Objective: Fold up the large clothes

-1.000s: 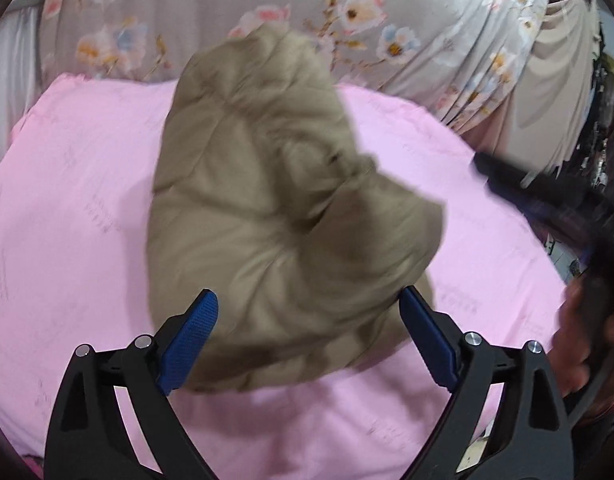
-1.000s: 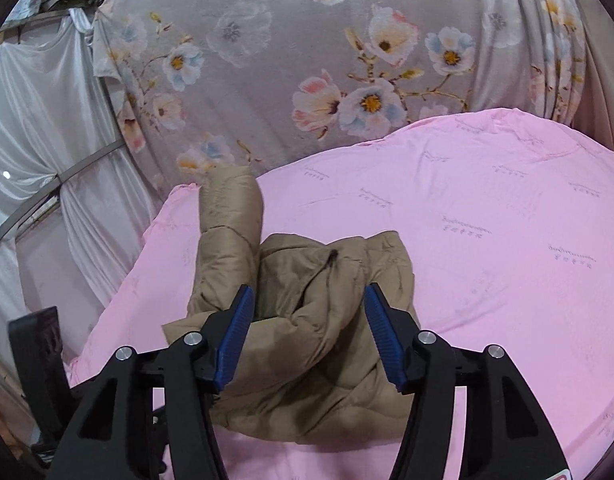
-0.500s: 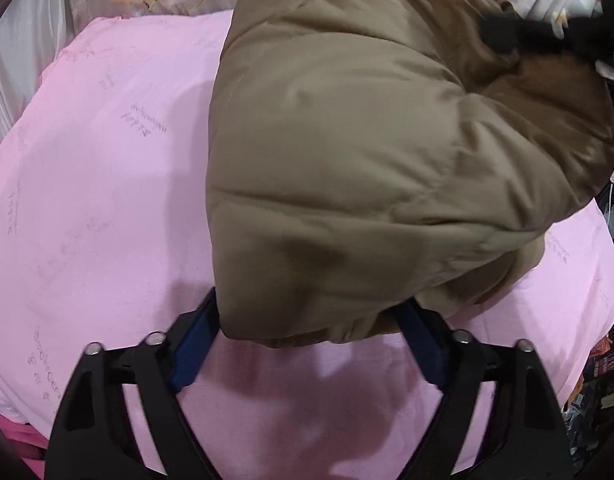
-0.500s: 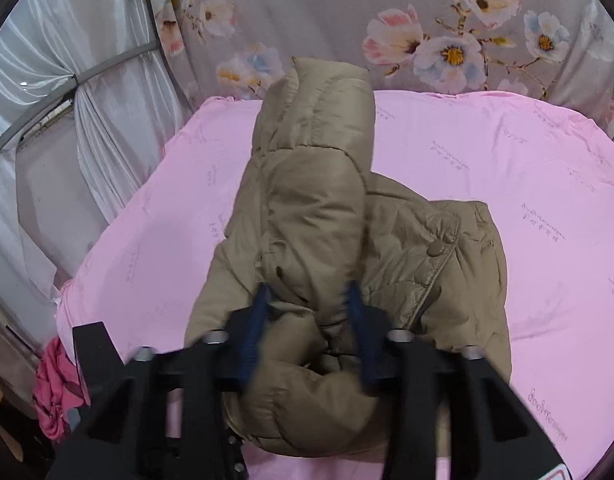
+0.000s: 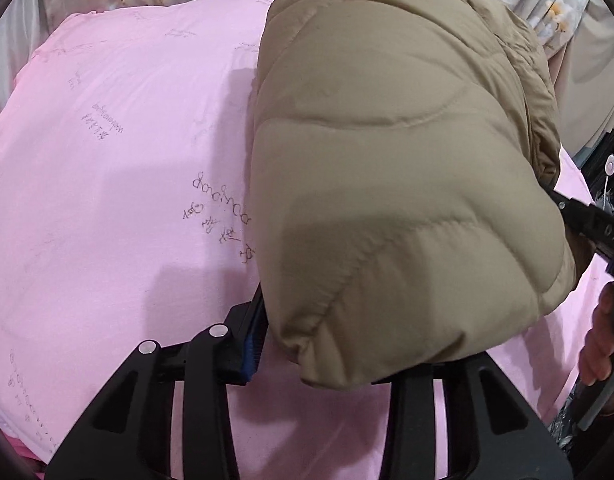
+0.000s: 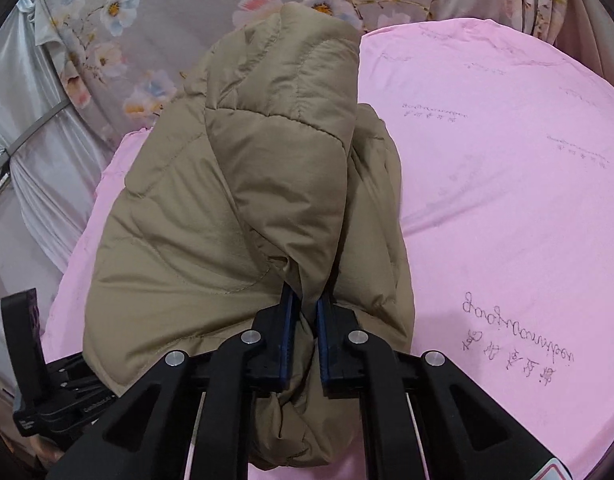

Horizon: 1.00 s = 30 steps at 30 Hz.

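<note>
A tan puffer jacket (image 5: 395, 168) is bunched up and held off the pink sheet (image 5: 119, 184). In the right wrist view my right gripper (image 6: 305, 336) is shut on a fold of the jacket (image 6: 235, 200), blue pads pinching the fabric. In the left wrist view my left gripper (image 5: 327, 344) sits under the jacket's lower edge; one blue pad (image 5: 251, 344) shows at the left, the other finger is hidden by the jacket, so its grip is unclear.
The pink sheet (image 6: 507, 184) covers a bed. A grey floral curtain (image 6: 155, 40) hangs behind it, and white drapes (image 6: 35, 168) at the left. The other gripper's black body (image 5: 591, 224) and a hand (image 5: 603, 340) show at the right.
Both grippers closed in on the jacket. The right one shut on a fold and raised it; the jacket now fills both views. The left jaws have narrowed.
</note>
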{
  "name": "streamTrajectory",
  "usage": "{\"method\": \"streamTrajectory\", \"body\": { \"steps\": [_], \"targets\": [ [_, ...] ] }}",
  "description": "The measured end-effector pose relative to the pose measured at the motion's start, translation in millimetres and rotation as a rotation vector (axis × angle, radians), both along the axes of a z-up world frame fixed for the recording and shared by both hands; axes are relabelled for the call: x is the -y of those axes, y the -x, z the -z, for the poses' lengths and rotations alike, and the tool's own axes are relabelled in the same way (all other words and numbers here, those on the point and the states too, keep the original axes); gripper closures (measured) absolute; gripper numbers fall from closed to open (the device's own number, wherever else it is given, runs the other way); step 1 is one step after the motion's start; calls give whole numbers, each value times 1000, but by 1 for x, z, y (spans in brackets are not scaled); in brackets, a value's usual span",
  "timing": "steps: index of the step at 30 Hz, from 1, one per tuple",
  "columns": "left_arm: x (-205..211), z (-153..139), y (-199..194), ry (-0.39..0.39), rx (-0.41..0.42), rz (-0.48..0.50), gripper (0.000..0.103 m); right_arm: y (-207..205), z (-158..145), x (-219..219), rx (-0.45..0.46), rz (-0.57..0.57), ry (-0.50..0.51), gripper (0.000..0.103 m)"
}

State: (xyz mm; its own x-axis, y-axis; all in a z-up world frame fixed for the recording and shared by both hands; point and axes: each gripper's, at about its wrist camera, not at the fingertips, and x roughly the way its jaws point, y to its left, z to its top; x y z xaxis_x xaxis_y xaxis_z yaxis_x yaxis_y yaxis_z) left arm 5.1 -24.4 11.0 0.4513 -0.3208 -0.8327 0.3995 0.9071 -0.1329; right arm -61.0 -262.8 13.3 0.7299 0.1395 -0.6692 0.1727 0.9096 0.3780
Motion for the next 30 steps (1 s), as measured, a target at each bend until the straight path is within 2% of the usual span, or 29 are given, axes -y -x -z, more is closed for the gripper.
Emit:
{"method": "streamTrajectory", "body": {
  "steps": [3, 8, 11, 14, 17, 18, 20, 22, 23, 26, 30],
  "targets": [
    [1, 2, 0, -8, 3, -5, 66, -3, 9, -1, 21, 0, 24, 96],
    [-2, -3, 11, -25, 5, 6, 66, -2, 10, 10, 22, -2, -63, 95],
    [-17, -16, 21, -5, -21, 32, 63, 9, -9, 14, 10, 14, -74, 90],
    [-42, -36, 33, 15, -15, 44, 60, 25, -37, 24, 51, 76, -62, 82],
    [-61, -62, 30, 15, 27, 12, 61, 28, -63, 38, 104, 134, -84, 67],
    [-65, -72, 23, 12, 68, -7, 61, 22, -74, 41, 126, 138, -95, 62],
    [-67, -100, 9, 11, 159, -54, 61, 8, -91, 43, 145, 158, -81, 59],
    [-65, -129, -11, 49, 232, -89, 58, -12, -104, 41, 156, 160, -57, 55],
    [-62, -136, -18, 56, 255, -108, 56, -23, -109, 41, 155, 163, -61, 50],
    [-38, -157, -56, 71, 296, -147, 55, -56, -112, 45, 128, 197, -141, 44],
    [1, -162, -104, 88, 283, -158, 55, -87, -93, 54, 48, 315, -335, 43]
  ]
}}
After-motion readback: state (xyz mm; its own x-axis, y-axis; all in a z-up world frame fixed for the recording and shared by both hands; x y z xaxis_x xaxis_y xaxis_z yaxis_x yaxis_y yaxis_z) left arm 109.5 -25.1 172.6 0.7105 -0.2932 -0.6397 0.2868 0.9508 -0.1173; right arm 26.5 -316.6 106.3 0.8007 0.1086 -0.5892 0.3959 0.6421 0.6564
